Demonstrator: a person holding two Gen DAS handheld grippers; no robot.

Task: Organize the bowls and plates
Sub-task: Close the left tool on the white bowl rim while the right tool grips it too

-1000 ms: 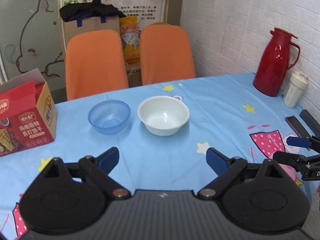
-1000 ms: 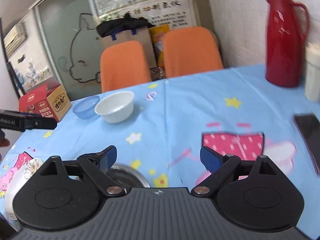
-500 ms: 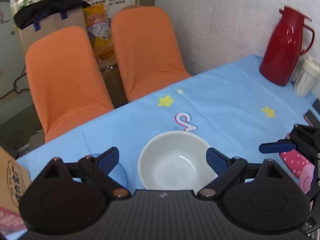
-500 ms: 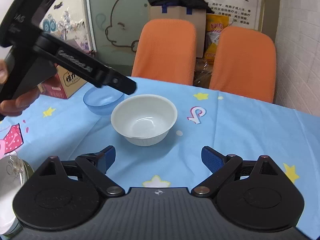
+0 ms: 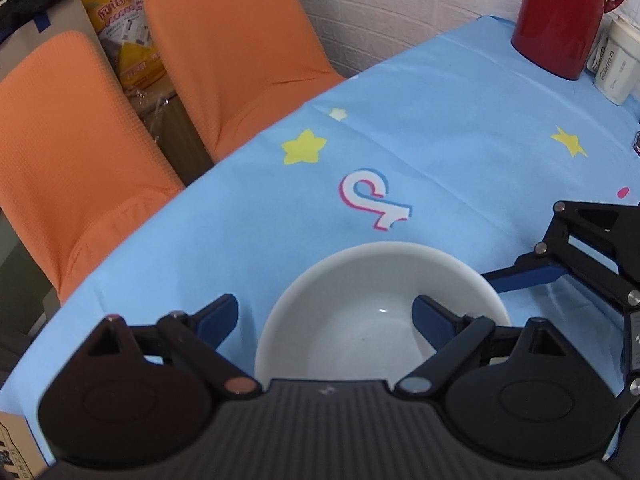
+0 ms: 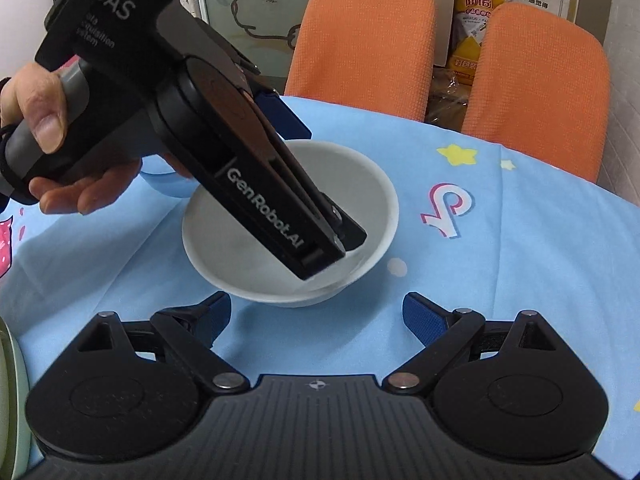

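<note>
A white bowl stands upright on the blue tablecloth; it also shows in the right wrist view. My left gripper is open and straddles the bowl's left rim, one finger inside the bowl, one outside. In the right wrist view the left gripper's body covers much of the bowl. My right gripper is open and empty, just short of the bowl's near side; its finger also shows in the left wrist view beside the bowl's right rim. A blue bowl is mostly hidden behind the left hand.
Two orange chairs stand at the table's far edge. A red thermos and a white cup stand at the far right by the wall. A rim of a pale dish shows at the right wrist view's left edge.
Both grippers have moved in on the white bowl. My left gripper dropped over its rim, and my right gripper came closer to its near side. Both stayed open.
</note>
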